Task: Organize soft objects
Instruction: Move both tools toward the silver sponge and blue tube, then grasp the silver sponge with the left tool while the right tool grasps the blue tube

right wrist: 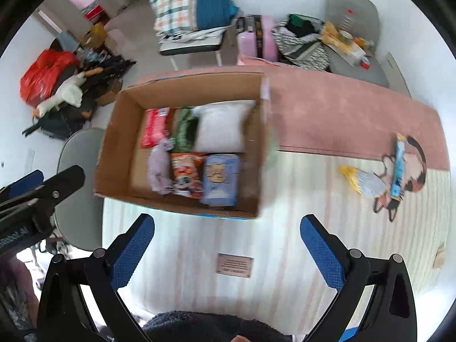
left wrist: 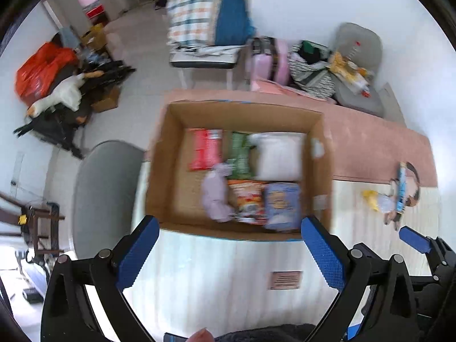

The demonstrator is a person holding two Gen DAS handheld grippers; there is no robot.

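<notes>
Both tools — left tool [left wrist: 229,252], right tool [right wrist: 228,249] — point steeply down, spread wide

My left gripper [left wrist: 228,250] pointing steeply down, jaws spread wide, nothing between its blue pads [left wrist: 138,252], my right gripper [right wrist: 228,249] beside it, tilted down alike, jaws fully apart and empty, dark fleecy sleeve [right wrist: 211,326] below.
</notes>
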